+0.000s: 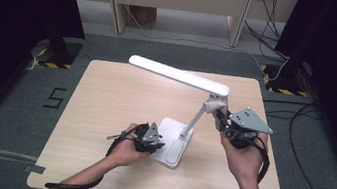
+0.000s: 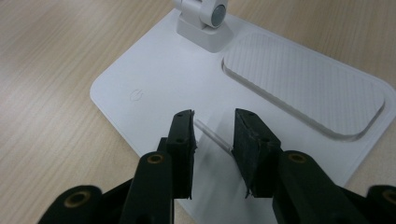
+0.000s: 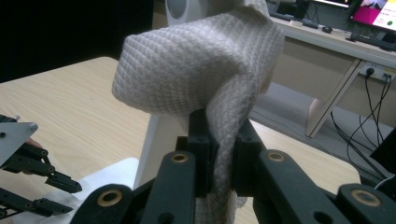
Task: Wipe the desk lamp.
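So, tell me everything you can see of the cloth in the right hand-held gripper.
The cloth is off-white with a woven, waffle-like texture, and looks soft. It is bunched into a rounded fold above the right hand-held gripper, whose black jaws pinch a strand of it, the tail hanging below. It is held up against the white desk lamp's upper joint, above the table.

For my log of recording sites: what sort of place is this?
Probably a lab or office set up for recording: a small wooden table on grey carpet, floor tape beside it, loose cables along the back wall, and a lit monitor on a desk behind.
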